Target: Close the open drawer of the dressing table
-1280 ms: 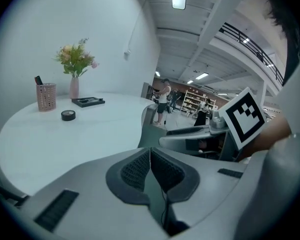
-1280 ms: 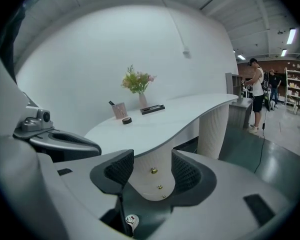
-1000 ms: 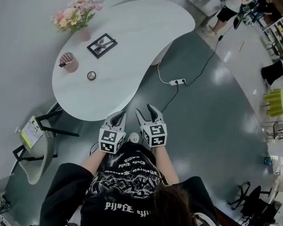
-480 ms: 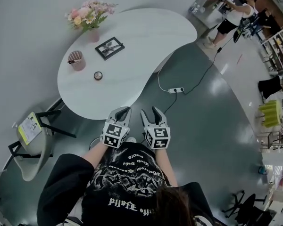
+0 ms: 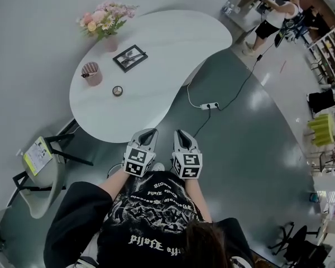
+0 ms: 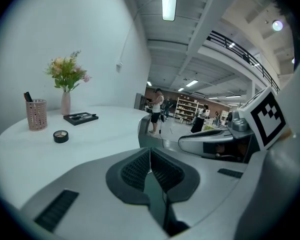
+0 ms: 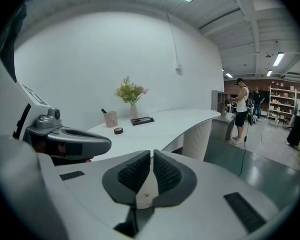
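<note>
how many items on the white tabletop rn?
4. Flower vase at the far edge, black tray just right of it, pink perforated cup nearer and left, small round tin nearest the near edge. Nothing seems hidden.

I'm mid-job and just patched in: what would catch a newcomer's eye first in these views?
The big white kidney-shaped table fills the upper middle of the head view, with pink flowers at its far left end. Below it, close to the person's chest, the left gripper is shut, and the right gripper has just been closing, with nothing between its jaws. No open drawer shows in any view.
</note>
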{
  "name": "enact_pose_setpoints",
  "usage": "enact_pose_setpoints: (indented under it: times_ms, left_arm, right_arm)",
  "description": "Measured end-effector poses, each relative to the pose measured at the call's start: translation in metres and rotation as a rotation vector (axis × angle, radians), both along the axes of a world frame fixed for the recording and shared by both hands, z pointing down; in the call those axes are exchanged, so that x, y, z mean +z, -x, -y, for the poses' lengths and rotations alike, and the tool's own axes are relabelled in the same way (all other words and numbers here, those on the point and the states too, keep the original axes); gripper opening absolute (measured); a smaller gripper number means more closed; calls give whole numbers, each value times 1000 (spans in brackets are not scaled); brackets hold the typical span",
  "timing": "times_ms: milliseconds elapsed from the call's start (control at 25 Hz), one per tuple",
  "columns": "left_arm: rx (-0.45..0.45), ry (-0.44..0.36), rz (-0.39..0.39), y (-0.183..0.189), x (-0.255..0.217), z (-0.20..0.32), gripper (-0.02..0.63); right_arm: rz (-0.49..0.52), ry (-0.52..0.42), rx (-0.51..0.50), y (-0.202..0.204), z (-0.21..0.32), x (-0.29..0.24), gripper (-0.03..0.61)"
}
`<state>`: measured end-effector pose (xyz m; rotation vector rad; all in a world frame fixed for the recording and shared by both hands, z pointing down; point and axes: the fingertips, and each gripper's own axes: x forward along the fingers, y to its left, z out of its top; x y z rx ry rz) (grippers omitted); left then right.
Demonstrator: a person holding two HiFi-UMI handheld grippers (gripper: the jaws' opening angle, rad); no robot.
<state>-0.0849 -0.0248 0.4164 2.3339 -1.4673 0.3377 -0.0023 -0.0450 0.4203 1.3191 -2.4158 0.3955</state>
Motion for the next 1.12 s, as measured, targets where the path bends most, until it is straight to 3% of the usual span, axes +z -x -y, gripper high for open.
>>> enact_pose_setpoints:
  times_ms: [200,1120]
  left_arm:
    - [3,1,-6,0,-2,2,26]
    - [-1,11,-16,10,3,-1,26]
  right_arm:
    - [26,11,10,-3,0,-2,28]
    - [-28,32,56,-8,-9,13,26]
